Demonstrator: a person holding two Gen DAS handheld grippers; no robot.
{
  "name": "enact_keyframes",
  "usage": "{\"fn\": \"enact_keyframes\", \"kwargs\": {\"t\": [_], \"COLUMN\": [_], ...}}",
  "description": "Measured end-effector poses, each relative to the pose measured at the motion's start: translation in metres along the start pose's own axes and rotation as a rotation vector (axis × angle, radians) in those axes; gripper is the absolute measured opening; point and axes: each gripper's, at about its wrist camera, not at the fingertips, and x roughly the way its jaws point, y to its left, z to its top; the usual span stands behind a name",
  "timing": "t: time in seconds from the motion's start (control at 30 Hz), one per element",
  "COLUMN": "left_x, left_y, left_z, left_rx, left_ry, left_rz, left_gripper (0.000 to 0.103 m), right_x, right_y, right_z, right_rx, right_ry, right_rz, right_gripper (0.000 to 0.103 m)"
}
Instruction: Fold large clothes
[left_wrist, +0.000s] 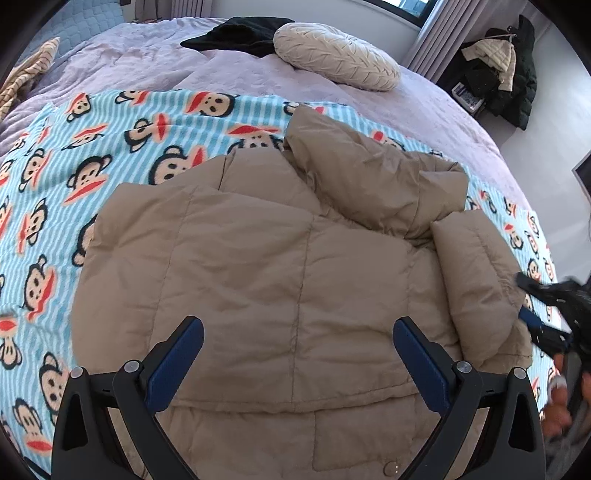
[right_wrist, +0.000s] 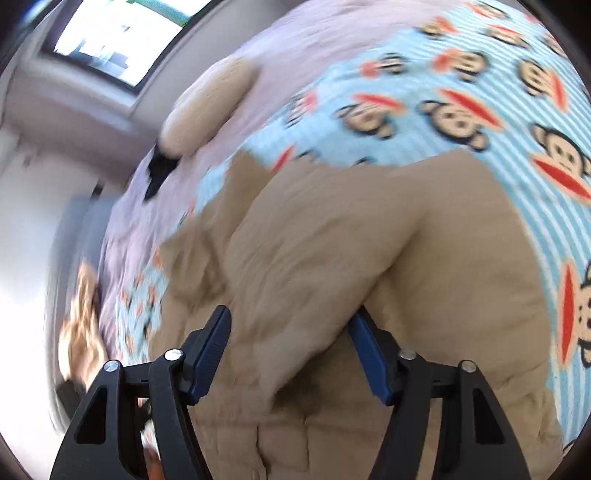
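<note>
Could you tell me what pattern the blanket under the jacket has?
Light blue stripes with cartoon monkey faces; clearest in the left wrist view.

No readable text, labels, brands or numbers anywhere; the blanket carries only a repeating cartoon monkey-face print, and the jacket shows no legible tag.

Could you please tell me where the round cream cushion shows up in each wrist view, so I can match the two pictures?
Left wrist view: the round cream cushion lies top centre-right on the lilac bedspread, beside a black garment.
Right wrist view: the cushion is blurred, upper left of centre, tilted, with the black garment just below it.
Shared landmark: the tan puffer jacket on the monkey-print blanket.
</note>
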Motion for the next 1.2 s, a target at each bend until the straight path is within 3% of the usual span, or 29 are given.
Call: {"fn": "enact_keyframes", "kwargs": {"t": [0.07,0.23,0.4,0.47,0.6,0.67,0.83,0.93,1.0,1.07,1.1,1.13,1.17,1.2], "left_x": [-0.004,-0.015,-0.024,-0.022,-0.012,-0.005,0.014,0.030,0.038,0.044,0.044,0.042,0.037,0.031], "left_y": [0.006,0.029,0.055,0.059,0.053,0.048,0.041,0.032,0.024,0.015,0.012,0.010,0.009,0.008], "left_z": [0.002,0.007,0.008,0.007,0.006,0.005,0.005,0.008,0.011,0.011,0.011,0.010,0.007,0.004], "left_rx": [-0.006,-0.059,-0.172,-0.202,-0.195,-0.198,-0.224,-0.202,-0.171,-0.135,-0.123,-0.105,-0.090,-0.070], "left_ry": [-0.005,-0.011,-0.004,0.018,0.066,0.087,0.119,0.144,0.153,0.195,0.202,0.198,0.186,0.173], "left_rz": [-0.024,-0.093,-0.212,-0.270,-0.344,-0.374,-0.413,-0.382,-0.357,-0.372,-0.362,-0.356,-0.353,-0.347], "left_gripper": [0.103,0.103,0.103,0.103,0.103,0.103,0.103,0.102,0.088,0.032,0.020,0.013,0.013,0.013], "right_x": [0.005,0.009,0.038,0.052,0.058,0.044,-0.003,-0.024,-0.038,-0.048,-0.052,-0.054,-0.052,-0.050], "right_y": [0.000,0.061,0.122,0.130,0.120,0.103,0.026,-0.024,-0.055,-0.075,-0.083,-0.089,-0.089,-0.089], "right_z": [0.009,0.000,-0.042,-0.062,-0.083,-0.082,-0.067,-0.062,-0.056,-0.046,-0.040,-0.033,-0.030,-0.024], "right_rx": [0.000,-0.230,-0.450,-0.481,-0.456,-0.415,-0.232,-0.104,0.002,0.096,0.124,0.144,0.146,0.149], "right_ry": [-0.011,-0.012,0.128,0.208,0.314,0.315,0.299,0.271,0.224,0.158,0.129,0.094,0.083,0.076], "right_rz": [-0.035,0.035,0.121,0.110,0.083,0.082,0.022,-0.043,-0.063,-0.040,-0.040,-0.053,-0.070,-0.078], "right_gripper": [0.008,0.007,0.007,0.013,0.048,0.057,0.057,0.057,0.057,0.057,0.045,0.031,0.008,0.007]}}
